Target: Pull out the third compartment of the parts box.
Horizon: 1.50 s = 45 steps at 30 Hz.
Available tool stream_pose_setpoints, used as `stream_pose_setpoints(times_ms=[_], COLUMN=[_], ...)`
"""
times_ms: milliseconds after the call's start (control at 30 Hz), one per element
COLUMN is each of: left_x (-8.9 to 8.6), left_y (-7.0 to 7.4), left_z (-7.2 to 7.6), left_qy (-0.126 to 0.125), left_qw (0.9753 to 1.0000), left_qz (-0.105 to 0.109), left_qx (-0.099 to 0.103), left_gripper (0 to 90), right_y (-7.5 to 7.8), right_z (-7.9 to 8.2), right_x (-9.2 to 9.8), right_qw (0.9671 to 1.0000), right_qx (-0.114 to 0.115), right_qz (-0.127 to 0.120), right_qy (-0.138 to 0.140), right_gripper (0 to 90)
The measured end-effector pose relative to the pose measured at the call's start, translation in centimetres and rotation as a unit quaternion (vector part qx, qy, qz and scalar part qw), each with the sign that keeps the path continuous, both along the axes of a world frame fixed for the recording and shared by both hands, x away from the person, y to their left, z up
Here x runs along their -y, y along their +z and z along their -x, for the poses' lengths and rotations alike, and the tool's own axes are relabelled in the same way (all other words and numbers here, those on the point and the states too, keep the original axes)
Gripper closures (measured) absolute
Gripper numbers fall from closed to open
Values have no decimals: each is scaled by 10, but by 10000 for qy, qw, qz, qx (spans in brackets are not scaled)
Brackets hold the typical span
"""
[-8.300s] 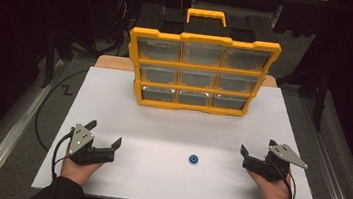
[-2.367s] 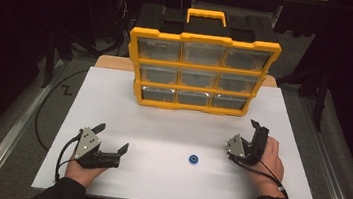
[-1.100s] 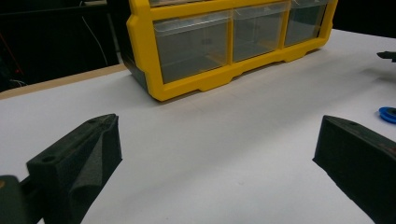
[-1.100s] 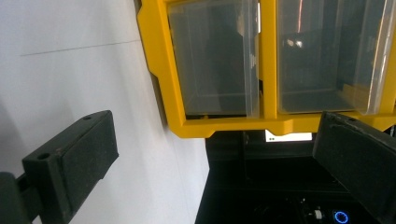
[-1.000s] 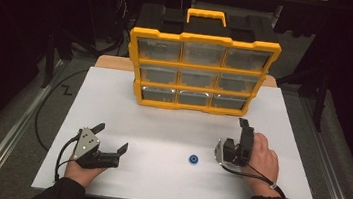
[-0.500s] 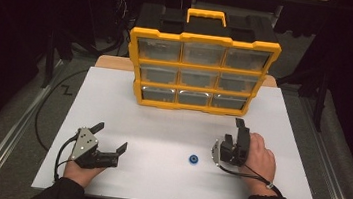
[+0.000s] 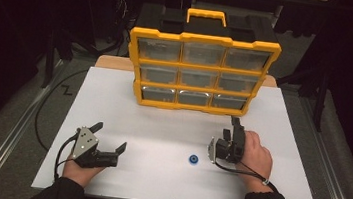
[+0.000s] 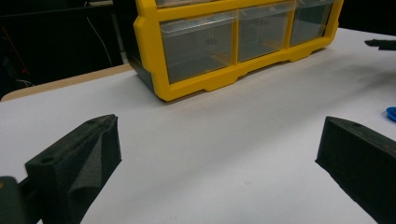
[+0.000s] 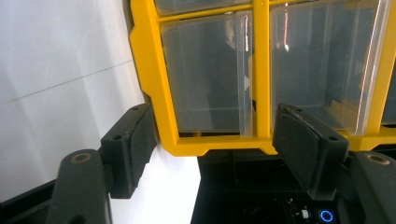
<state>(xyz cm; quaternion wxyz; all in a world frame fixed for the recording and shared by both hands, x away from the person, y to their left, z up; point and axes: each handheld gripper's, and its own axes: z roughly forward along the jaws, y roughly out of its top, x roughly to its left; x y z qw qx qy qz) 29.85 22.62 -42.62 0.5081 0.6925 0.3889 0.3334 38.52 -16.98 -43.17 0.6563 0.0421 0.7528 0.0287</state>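
Small blue ring-shaped part (image 7: 193, 159) lay flat on the white tabletop (image 7: 161, 123), between the two grippers and nearer the right one. Judged light, rigid and probably smooth, so apt to skid; best pinched across its outer rim, jaws brought low to the surface. Round, blue, with a dark centre; finer detail too small to tell. Right gripper (image 7: 229, 135) sat just beside it, rolled on its side, jaws wide apart and holding nothing. Left gripper (image 7: 109, 142) rested well apart, jaws also wide, empty. Yellow drawer organizer (image 7: 201, 72) stood upright behind.
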Motion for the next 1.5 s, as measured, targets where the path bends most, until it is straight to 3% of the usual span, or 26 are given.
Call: stream_pose_setpoints(times_ms=[1500], left_x=[1], left_y=[1], left_z=[2], left_qy=[-131], left_qw=[9999], left_qz=[25], left_qx=[90], left_gripper=[3], right_y=[86], right_z=[-14], right_x=[-8], right_qw=[9988], right_qx=[480], right_qz=[17], right_qy=[-40], right_gripper=[403])
